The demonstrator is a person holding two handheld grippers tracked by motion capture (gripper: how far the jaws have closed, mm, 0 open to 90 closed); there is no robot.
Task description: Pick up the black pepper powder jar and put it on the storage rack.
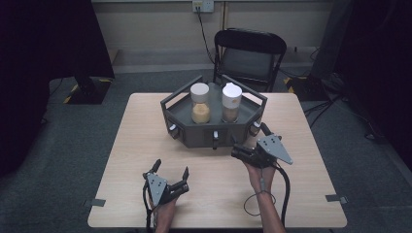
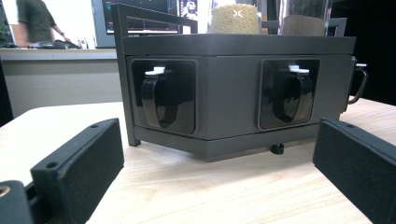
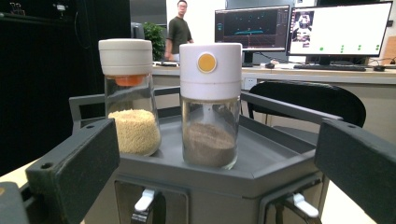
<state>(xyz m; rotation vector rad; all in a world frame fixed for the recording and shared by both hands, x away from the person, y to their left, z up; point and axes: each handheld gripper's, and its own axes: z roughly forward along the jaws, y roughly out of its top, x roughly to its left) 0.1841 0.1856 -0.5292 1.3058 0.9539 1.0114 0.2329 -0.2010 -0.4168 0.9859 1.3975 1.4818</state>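
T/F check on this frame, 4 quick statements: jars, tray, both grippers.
1. Two jars stand on the grey tray. True: the jar of yellow grains and the jar of brown powder.
2. The right gripper is shut on a jar. False: its jaws are open, holding nothing.
3. The left gripper is open over the table. True.
4. Both jars lie tipped over. False: both stand upright.

Each hand-held gripper, left (image 1: 171,171) and right (image 1: 249,138), was black, topped with a grey three-cornered plate and trailing a black cable. Its jaws were broad, matte black blocks with small screw holes. The person's forearms were bare, without sleeves.
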